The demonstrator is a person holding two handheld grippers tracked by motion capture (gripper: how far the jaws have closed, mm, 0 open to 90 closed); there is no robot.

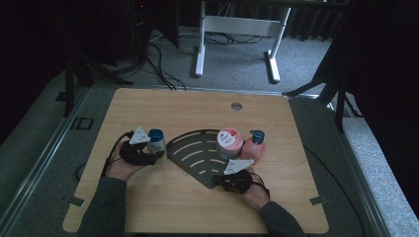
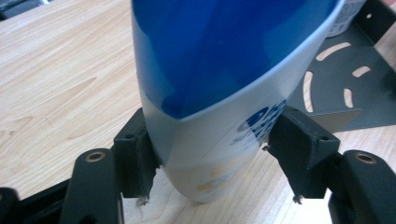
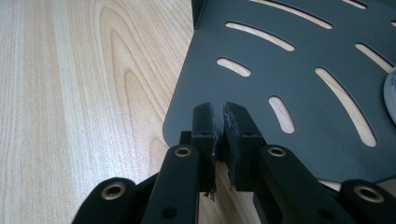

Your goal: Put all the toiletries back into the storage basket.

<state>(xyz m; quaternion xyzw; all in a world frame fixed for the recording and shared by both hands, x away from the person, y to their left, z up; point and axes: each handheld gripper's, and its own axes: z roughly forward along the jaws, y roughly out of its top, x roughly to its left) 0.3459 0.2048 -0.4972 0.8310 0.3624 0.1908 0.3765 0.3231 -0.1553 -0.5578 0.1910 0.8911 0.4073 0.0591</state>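
Pale wood grain runs across the table (image 1: pixel 163 106) in front of you, with grey carpet and the legs of a white desk (image 1: pixel 237 29) in the dim room beyond it. Your left gripper (image 1: pixel 157 155) sits at the left of the table, and its jaws stand wide, one on each side of the lower body of the blue-and-white bottle (image 1: pixel 157 143); in the left gripper view (image 2: pixel 212 149) the bottle (image 2: pixel 219 93) rises upright between them, the left jaw pressed against its side and the right jaw at its printed label, though you cannot quite tell whether that side bears on it. The bottle stands on bare wood just to the left of the black slotted tray (image 1: pixel 195 153), near its edge and apart from it. Your right gripper (image 1: pixel 222 180) lies at the tray's near corner, and in the right gripper view (image 3: pixel 219 140) its jaws are drawn almost together, pinching the thin edge of the tray (image 3: pixel 299 60) between their worn pads. On the far right part of the tray stands a round red tub (image 1: pixel 229 143) with a white lid, and a pink pump bottle (image 1: pixel 254 146) with a teal top stands just beside it at the tray's right edge.
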